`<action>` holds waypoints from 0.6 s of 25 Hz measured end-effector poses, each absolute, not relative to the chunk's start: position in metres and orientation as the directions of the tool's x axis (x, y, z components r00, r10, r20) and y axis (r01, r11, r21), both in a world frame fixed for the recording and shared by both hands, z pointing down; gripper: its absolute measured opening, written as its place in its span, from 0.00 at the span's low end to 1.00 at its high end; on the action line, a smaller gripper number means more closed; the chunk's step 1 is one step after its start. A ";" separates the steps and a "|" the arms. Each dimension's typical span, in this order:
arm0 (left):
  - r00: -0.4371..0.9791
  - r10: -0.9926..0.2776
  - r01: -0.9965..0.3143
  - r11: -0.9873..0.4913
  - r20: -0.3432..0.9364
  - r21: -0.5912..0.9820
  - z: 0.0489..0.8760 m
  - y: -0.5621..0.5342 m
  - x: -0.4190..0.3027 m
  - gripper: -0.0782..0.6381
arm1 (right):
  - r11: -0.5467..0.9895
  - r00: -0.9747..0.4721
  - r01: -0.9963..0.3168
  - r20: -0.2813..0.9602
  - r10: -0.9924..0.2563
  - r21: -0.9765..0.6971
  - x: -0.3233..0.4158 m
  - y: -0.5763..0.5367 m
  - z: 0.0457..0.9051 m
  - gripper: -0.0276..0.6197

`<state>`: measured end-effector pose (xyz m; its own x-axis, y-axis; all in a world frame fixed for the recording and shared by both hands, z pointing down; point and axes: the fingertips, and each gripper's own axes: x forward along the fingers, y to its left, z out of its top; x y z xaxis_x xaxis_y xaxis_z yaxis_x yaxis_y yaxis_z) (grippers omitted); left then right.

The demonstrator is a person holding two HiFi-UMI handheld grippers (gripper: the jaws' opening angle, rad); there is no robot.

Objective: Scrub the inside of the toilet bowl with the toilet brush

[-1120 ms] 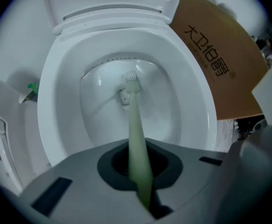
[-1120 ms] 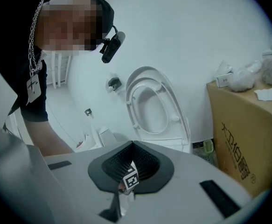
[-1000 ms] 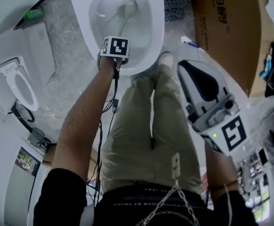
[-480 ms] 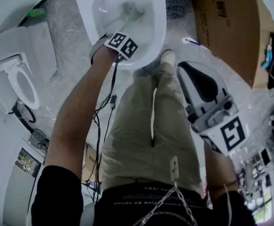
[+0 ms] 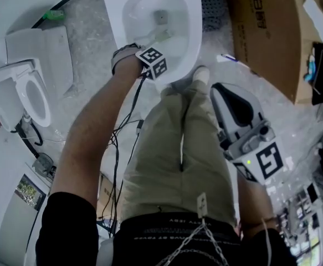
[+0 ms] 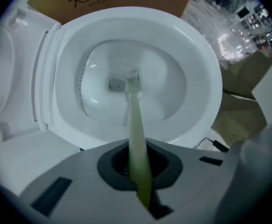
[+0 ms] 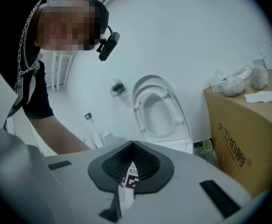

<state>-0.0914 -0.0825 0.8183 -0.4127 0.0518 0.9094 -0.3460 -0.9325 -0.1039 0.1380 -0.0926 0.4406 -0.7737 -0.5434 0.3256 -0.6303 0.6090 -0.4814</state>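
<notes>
At the left edge of the head view a second white toilet [image 5: 28,96] is partly cut off. Right of it, the left gripper [image 6: 136,164] reaches over the glossy white toilet bowl [image 5: 193,21] at top centre, where little more than its marker cube shows. Its jaws are clamped on the toilet brush [image 6: 135,120]. The smooth pale-green handle runs to a short bristled head low inside the bowl, and its near end is hidden. At lower right, the grey right gripper [image 5: 230,93] has its jaws closed on nothing. A brown cardboard box [image 5: 266,32] is cut off at upper right.
</notes>
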 end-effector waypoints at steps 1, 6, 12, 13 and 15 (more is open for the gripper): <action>-0.384 0.059 -0.383 -0.918 0.921 -0.101 0.815 -0.082 -0.090 0.11 | 0.613 -0.777 -0.627 0.325 -0.539 -0.481 0.136 -0.091 0.439 0.05; -0.178 0.079 -0.625 -0.779 0.981 -0.051 0.789 -0.067 -0.079 0.11 | 0.653 -0.797 -0.604 0.327 -0.508 -0.457 0.131 -0.086 0.426 0.05; 0.149 -0.040 -0.871 -0.479 0.988 0.112 0.723 -0.031 -0.058 0.11 | 0.686 -0.787 -0.616 0.350 -0.508 -0.388 0.134 -0.092 0.413 0.05; 0.170 -0.093 -0.888 -0.446 0.981 0.111 0.710 -0.030 -0.058 0.11 | 0.680 -0.780 -0.625 0.357 -0.515 -0.384 0.133 -0.095 0.411 0.05; 0.197 -0.213 -0.915 -0.391 0.957 0.101 0.683 -0.033 -0.060 0.11 | 0.675 -0.767 -0.640 0.361 -0.531 -0.366 0.133 -0.103 0.408 0.05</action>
